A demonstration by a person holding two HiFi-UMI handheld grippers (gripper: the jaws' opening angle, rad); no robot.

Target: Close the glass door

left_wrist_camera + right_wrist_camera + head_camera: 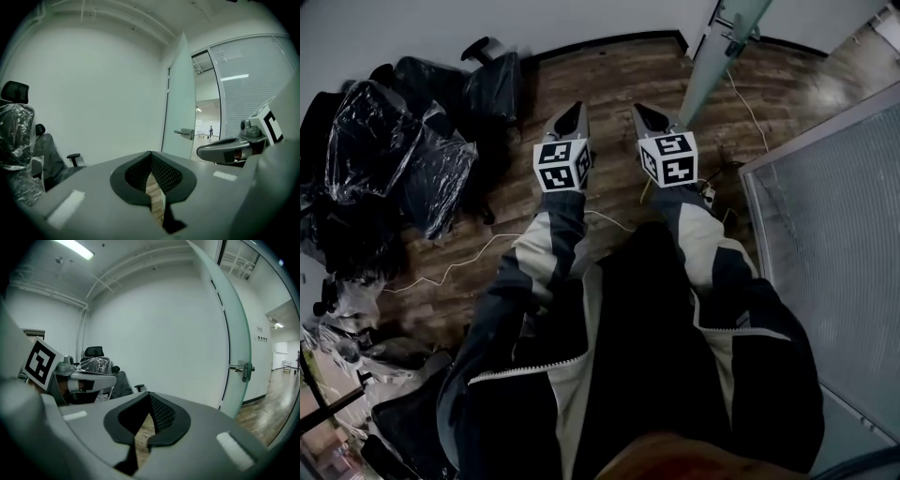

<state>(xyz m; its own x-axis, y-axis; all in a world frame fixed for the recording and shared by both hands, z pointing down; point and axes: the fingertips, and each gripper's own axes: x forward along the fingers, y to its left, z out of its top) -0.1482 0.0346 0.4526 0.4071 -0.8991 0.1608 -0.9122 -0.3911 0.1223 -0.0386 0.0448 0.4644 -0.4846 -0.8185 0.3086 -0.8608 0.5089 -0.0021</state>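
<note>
Left gripper and right gripper, both clamped shut and empty, hang short of the frosted glass door, which stands open and untouched.

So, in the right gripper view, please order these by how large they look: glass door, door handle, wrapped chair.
1. glass door
2. wrapped chair
3. door handle
The chair stands farther back than the door, so this ranks apparent size only.

No legible text, labels, brands or numbers
</note>
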